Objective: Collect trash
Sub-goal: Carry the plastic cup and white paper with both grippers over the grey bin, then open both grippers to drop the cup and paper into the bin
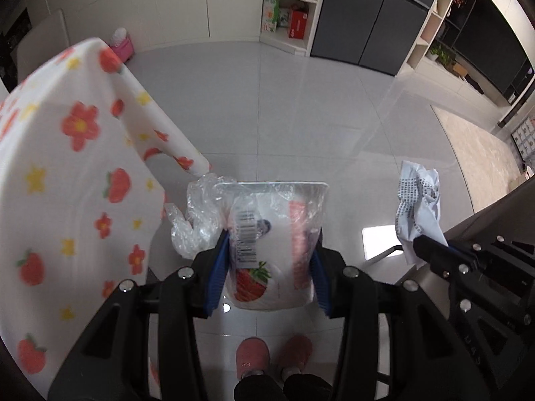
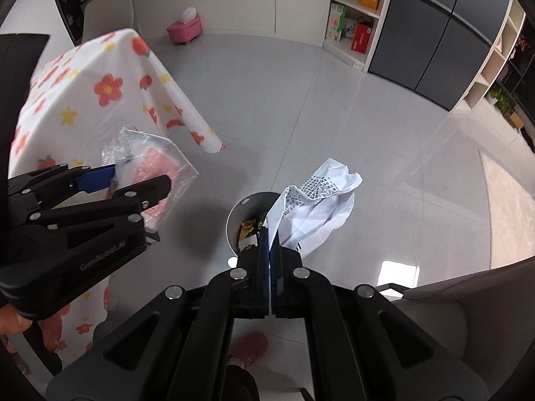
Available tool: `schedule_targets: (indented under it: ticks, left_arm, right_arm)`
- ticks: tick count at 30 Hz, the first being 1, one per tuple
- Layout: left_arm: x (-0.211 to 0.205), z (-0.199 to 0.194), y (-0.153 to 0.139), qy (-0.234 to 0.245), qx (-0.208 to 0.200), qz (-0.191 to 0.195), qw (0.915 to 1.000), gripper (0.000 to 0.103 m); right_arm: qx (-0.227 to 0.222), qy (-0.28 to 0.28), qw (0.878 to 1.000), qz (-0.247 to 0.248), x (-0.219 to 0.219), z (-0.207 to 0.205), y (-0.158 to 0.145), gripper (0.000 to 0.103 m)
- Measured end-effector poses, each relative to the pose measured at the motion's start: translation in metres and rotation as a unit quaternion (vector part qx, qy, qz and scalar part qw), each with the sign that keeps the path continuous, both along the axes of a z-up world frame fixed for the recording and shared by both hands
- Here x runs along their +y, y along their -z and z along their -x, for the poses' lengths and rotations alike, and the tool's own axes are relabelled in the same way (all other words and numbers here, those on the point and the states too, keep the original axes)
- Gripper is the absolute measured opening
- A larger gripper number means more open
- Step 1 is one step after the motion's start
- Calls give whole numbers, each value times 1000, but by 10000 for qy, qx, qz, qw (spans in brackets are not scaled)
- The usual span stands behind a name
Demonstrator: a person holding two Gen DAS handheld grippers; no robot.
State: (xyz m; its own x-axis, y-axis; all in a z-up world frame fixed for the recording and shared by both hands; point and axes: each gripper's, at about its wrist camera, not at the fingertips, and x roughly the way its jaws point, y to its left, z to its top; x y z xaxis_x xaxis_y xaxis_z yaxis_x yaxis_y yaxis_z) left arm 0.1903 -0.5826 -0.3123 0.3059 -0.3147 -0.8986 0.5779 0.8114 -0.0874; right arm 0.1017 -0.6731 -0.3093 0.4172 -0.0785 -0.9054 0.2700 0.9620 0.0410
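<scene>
I centre my right gripper [image 2: 272, 237], clamped on crumpled printed white paper [image 2: 317, 207], over the round grey bin [image 2: 234, 214] at frame centre; my left gripper [image 1: 267, 267] squeezes a plastic-wrapped strawberry yoghurt cup [image 1: 267, 234].

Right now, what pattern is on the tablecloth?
White tablecloth printed with red flowers, strawberries and small yellow stars; clearest in the left wrist view.

Two grippers: left gripper [image 1: 271, 267] holding one plastic-wrapped yogurt cup [image 1: 267, 244], right gripper [image 2: 271, 250] holding one crumpled printed paper [image 2: 317, 207]. One trash bin [image 2: 240, 214] directly under that paper, one floral-cloth table [image 2: 83, 93] left of the bin. Two pink slippers [image 1: 252, 356] near the bin, one pink stool [image 2: 185, 30] far beyond it.
</scene>
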Motion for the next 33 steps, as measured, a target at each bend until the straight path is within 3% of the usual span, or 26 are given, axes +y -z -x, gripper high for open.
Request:
schedule_targets:
  ticks: [11,17,18,19,21,28,33]
  left_arm:
    - [-25,-29,140,368,26,-257,9990,45]
    - [-38,-41,198,565,72,-282,9980,47]
    - [-39,-43,204,565,108,-298,9979,52]
    - [-41,-45,209,566,172,-258,9979,61]
    - [-43,-48,215,564,196,-211,9980,66]
    - [-48,-49,206,481,169,-208,9985,67]
    - [-36,-37,167,415,166,-372,9983,67]
  right_arm:
    - [128,-70,9998,-112,-7,-23,147,0]
    - [139,-203,9996,-97,-11,-33,202,1]
    - [155,-176,9997,-87,-12,-34,208,6]
    - [160,-165,9997,-88,-13,-36,212,9]
    - [141,-164,9997,-81,-17,-37,215,17]
    - [137,-71,9999,-48,-27,-32,203,18]
    - [227,11,9997,-75,-26,-20,168,18]
